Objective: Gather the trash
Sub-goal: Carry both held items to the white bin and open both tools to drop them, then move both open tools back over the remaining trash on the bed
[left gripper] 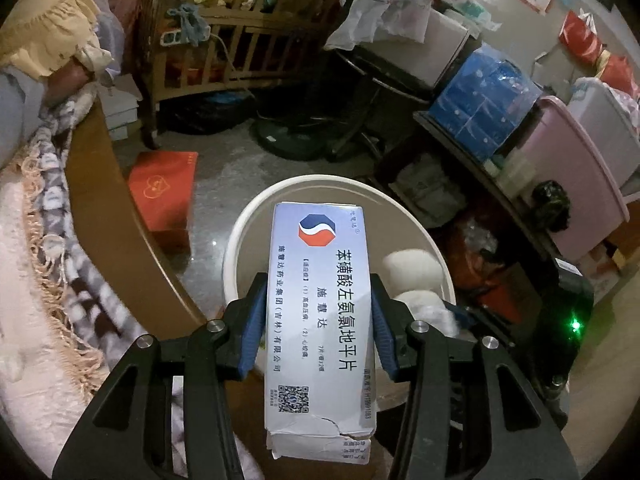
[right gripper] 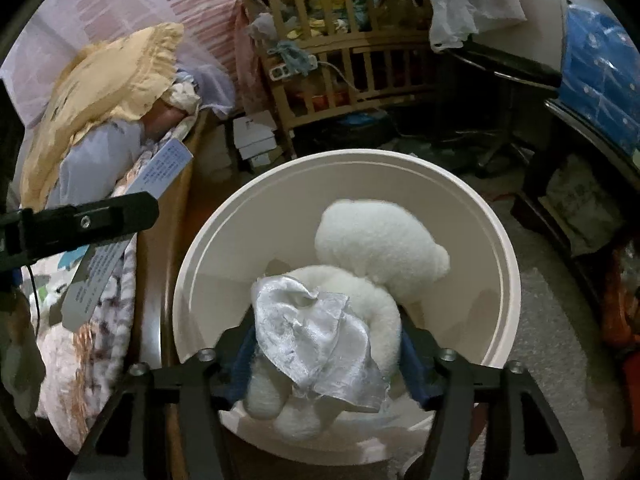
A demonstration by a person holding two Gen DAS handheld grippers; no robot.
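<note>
My left gripper is shut on a white medicine box with black Chinese print and a red-blue logo, held over the near-left rim of a white round bin. The same box also shows at the left of the right wrist view, with the left gripper across it. My right gripper is shut on a white fluffy plush toy with a shiny white cloth on it, held over the bin. In the left wrist view the plush shows inside the bin's outline.
A bed with blankets and a wooden edge lies to the left. A red box sits on the floor. A wooden crib, a fan base, and shelves with blue packs and pink bins crowd the back and right.
</note>
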